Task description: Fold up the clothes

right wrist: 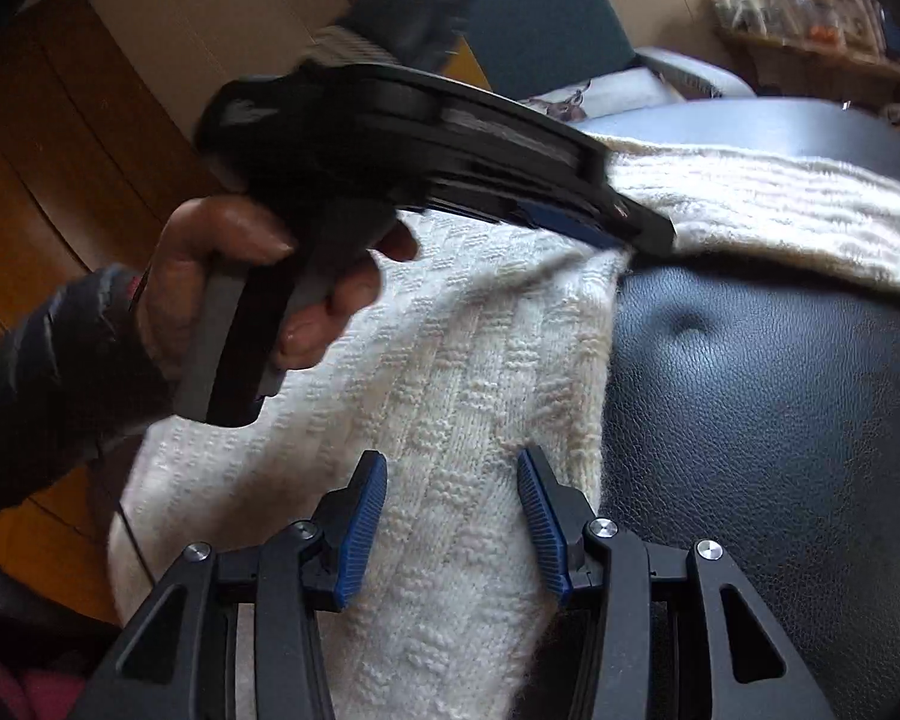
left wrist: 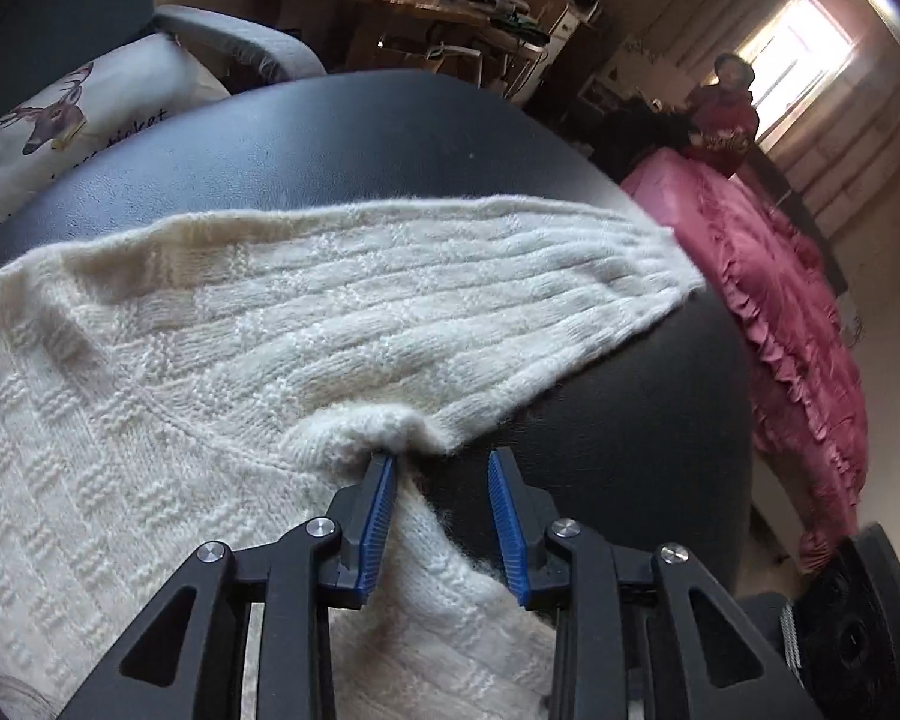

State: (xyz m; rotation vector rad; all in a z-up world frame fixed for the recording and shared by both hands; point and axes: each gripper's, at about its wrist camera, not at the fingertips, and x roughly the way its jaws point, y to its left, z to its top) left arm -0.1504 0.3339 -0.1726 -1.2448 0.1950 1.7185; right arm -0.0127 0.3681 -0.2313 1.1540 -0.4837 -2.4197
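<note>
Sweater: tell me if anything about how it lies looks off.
The sweater is bunched into a small pucker at the armpit, against the left gripper, which stands open. Its sleeve lies flat across the black seat.

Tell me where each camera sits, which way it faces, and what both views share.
Left wrist: on the left gripper, looking along its open fingers at the sweater sleeve on the black seat; room behind.
Right wrist: on the right gripper, open over the sweater body, facing the left hand with its gripper.
Shared: sweater, seat, deer pillow.
</note>
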